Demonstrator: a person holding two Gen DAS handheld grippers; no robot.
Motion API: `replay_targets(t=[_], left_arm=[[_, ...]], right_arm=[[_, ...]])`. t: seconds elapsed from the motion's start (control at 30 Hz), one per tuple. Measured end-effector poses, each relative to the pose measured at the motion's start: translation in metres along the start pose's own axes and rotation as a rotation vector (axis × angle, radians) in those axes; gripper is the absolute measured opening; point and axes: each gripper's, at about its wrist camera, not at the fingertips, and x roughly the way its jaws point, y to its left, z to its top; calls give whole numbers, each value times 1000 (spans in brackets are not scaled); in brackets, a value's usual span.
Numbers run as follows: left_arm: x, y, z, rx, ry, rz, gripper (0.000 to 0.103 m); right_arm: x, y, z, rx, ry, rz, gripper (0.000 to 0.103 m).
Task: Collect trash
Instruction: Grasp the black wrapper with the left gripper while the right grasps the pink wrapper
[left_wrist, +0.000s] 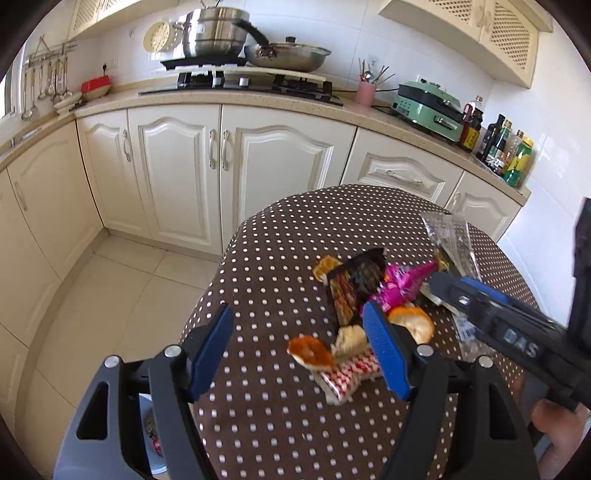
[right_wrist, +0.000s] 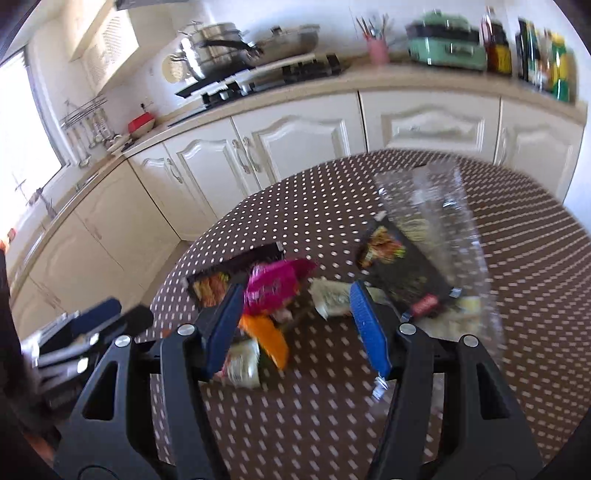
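A pile of trash lies on the round table with a brown dotted cloth (left_wrist: 295, 236). It holds orange peel (left_wrist: 309, 352), a red-and-white checked wrapper (left_wrist: 347, 376), a black snack wrapper (left_wrist: 351, 291), a pink wrapper (left_wrist: 402, 284) and a clear plastic bag (left_wrist: 448, 236). My left gripper (left_wrist: 297, 314) is open above the pile's near left side, holding nothing. My right gripper (right_wrist: 295, 295) is open over the pink wrapper (right_wrist: 275, 284) and orange peel (right_wrist: 269, 339), its pads off them. A second black wrapper (right_wrist: 402, 269) and the clear bag (right_wrist: 443, 221) lie to its right.
Cream cabinets (left_wrist: 177, 162) and a counter with a stove, pots (left_wrist: 218, 33), a green appliance (left_wrist: 428, 107) and bottles (left_wrist: 506, 147) stand beyond the table. Tiled floor (left_wrist: 129, 288) lies to the left. A pale bin (left_wrist: 147, 443) shows under the table's near left edge.
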Motion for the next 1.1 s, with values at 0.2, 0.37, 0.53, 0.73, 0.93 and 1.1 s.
replay_targets(t=[0.2, 0.37, 0.53, 0.73, 0.93, 1.1], left_arm=[[23, 3, 9, 2, 42, -26, 71], [43, -2, 14, 4, 68, -53, 71], [62, -10, 17, -5, 95, -80, 65], [77, -17, 16, -30, 142, -152, 10], [39, -13, 19, -40, 4, -162, 1], [-7, 2, 19, -37, -92, -128, 1]], right_arm=[[37, 0, 6, 10, 75, 28, 32], [20, -5, 6, 17, 7, 55, 29], [2, -13, 10, 42, -59, 59, 29], [1, -19, 9, 63, -52, 68, 29], [-16, -1, 10, 5, -110, 72, 29], [-31, 26, 8, -61, -143, 74, 29]])
